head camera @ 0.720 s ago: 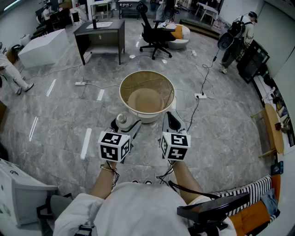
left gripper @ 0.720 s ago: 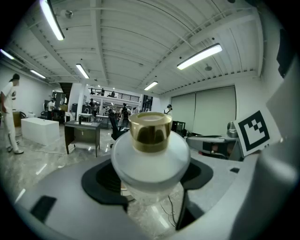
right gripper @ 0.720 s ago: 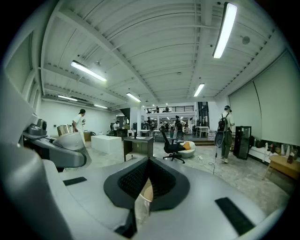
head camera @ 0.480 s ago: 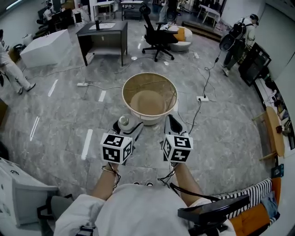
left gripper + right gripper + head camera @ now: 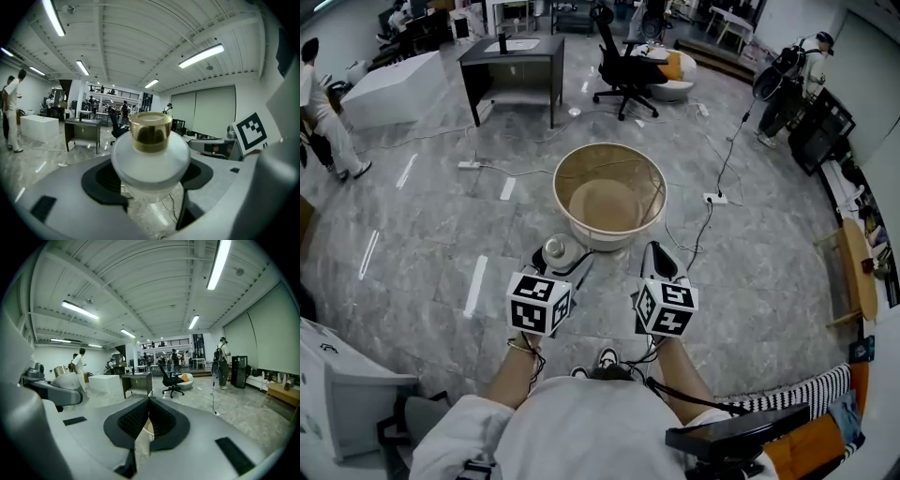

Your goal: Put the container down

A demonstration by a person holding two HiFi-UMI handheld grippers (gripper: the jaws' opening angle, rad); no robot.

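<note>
Nearest, the left tool [image 5: 560,256] pinches a white, gold-capped container [image 5: 150,157] above the floor. Just right of it, the right tool [image 5: 149,404] is pressed together. Beyond both stands a round basket [image 5: 559,184].

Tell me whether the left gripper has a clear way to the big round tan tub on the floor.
Probably yes: the left gripper, closed on a white gold-capped bottle, hovers just short of the round tan tub and its near rim, and nothing stands between them.
</note>
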